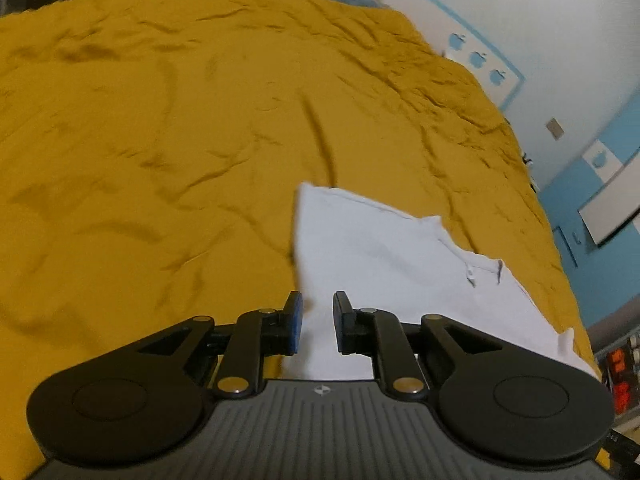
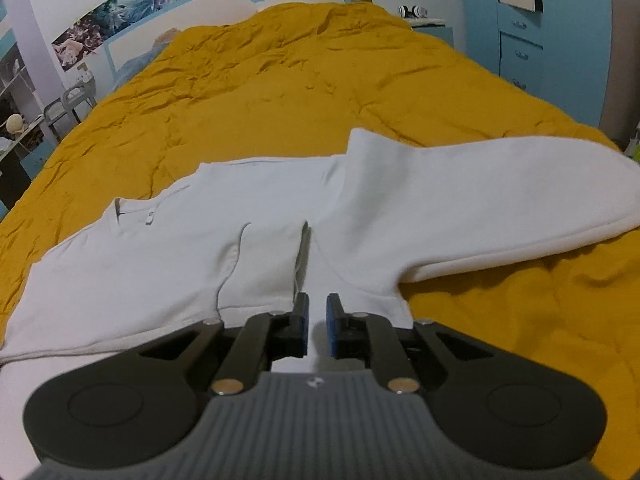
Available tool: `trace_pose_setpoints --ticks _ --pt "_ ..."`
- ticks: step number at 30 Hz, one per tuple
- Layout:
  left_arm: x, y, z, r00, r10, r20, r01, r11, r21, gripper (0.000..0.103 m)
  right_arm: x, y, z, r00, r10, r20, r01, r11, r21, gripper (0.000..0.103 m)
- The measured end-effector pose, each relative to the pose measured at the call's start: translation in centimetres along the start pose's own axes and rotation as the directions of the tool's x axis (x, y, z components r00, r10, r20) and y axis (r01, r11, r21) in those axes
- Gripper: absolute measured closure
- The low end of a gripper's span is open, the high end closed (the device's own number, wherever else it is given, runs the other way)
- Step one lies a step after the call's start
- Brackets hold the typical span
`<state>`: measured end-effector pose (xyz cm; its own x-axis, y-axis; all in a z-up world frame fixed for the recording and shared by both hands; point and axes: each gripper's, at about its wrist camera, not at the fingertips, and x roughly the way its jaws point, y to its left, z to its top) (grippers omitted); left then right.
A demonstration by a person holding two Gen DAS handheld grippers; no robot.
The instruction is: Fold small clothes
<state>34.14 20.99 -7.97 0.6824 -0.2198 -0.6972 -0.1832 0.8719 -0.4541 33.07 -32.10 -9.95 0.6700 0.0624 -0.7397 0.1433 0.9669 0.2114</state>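
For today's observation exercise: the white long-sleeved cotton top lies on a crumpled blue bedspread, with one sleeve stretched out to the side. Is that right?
Not quite. The white long-sleeved cotton top lies on a crumpled mustard-yellow bedspread, not a blue one; the blue belongs to the room's furniture. The right wrist view shows it, with the sleeve stretched out to the side.
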Motion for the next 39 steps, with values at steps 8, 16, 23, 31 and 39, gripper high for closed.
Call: trace_pose_setpoints --ticks 8,16,23,31,39 --pt "5.4 -1.4 -0.4 0.977 0.199 -0.078 -0.195 0.979 0.058 0.084 -2.6 -2.2 -0.2 0.998 -0.052 0.035 0.052 0.999 0.000 0.087" --pt "2.0 -3.9 0.9 0.983 0.183 0.014 -0.183 0.980 0.082 0.084 -6.3 -8.1 0.7 0.987 -0.142 0.080 0.139 0.989 0.052 0.075" --pt "0.4 -9.6 1.4 0.992 0.112 0.056 -0.119 0.982 0.144 0.078 -10.0 -13.3 3.0 0.969 -0.202 0.143 0.185 0.975 0.126 0.058" --pt "1.4 -14.7 0.1 0.986 0.129 0.109 -0.153 0.955 0.253 0.022 -13.5 -20.2 4.2 0.948 -0.266 0.176 0.226 0.950 0.216 0.029" --pt "2.9 -16.9 -2.0 0.992 0.110 0.063 -0.124 0.955 0.270 0.017 -13.3 -27.7 3.7 0.944 -0.298 0.139 0.233 0.906 0.354 0.026"
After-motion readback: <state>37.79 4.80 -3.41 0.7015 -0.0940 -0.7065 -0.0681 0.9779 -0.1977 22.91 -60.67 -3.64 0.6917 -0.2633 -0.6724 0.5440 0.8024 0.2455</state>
